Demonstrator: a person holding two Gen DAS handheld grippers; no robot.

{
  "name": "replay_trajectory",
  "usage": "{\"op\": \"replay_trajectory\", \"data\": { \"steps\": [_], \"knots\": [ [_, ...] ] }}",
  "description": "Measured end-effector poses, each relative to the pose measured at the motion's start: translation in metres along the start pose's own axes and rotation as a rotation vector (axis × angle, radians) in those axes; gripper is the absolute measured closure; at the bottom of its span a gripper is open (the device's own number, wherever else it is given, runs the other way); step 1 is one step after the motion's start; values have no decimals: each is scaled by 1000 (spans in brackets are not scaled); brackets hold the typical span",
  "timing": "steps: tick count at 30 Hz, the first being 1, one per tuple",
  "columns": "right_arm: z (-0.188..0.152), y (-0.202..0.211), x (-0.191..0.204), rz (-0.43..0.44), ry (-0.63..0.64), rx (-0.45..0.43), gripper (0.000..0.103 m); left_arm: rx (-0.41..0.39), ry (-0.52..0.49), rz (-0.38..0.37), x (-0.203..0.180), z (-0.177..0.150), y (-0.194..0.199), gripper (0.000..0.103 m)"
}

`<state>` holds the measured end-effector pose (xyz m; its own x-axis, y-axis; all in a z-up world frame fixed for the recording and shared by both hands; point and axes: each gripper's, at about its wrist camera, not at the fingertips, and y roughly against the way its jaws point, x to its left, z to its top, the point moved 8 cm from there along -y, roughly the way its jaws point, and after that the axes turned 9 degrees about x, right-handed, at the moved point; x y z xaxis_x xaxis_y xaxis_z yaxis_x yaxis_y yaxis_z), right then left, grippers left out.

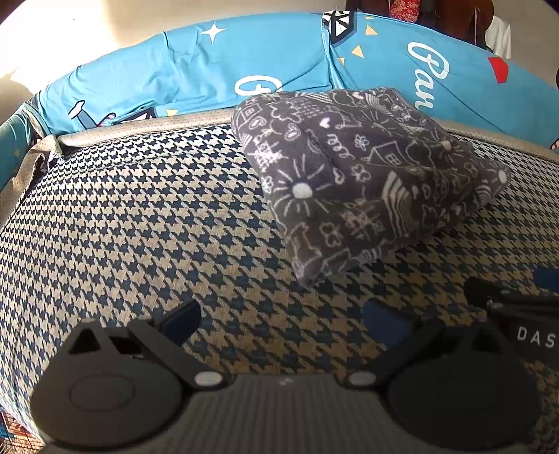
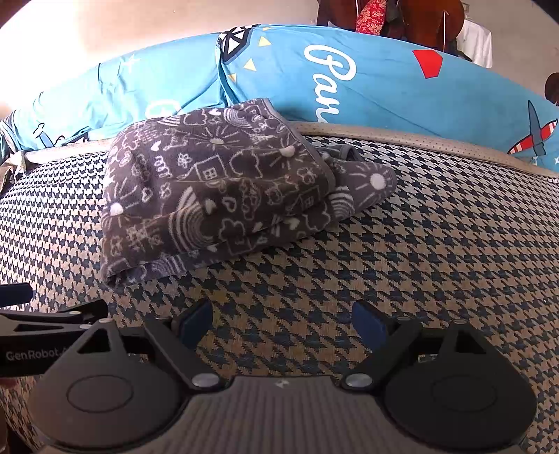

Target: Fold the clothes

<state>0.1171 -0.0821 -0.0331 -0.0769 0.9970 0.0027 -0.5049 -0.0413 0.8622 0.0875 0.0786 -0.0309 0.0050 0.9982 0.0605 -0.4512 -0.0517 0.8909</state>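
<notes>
A dark grey cloth with white doodle print lies folded into a thick bundle on the houndstooth cushion. My left gripper hovers in front of it, jaws wide apart and empty. In the right wrist view the same folded cloth sits ahead and to the left, one corner poking out on its right. My right gripper is open too, nothing between its blue pads. Each gripper stands clear of the cloth, close to the other.
Blue printed bedding is bunched along the cushion's far edge. Dark wooden furniture and hanging red fabric stand behind it. The left gripper's body shows at the left of the right wrist view.
</notes>
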Motion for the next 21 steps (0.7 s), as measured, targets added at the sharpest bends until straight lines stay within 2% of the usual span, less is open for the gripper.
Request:
{"op": "replay_trajectory", "data": {
  "steps": [21],
  "knots": [
    [0, 0, 1, -1, 5, 2, 16, -1, -10, 8, 0, 0, 2, 0]
  ]
}}
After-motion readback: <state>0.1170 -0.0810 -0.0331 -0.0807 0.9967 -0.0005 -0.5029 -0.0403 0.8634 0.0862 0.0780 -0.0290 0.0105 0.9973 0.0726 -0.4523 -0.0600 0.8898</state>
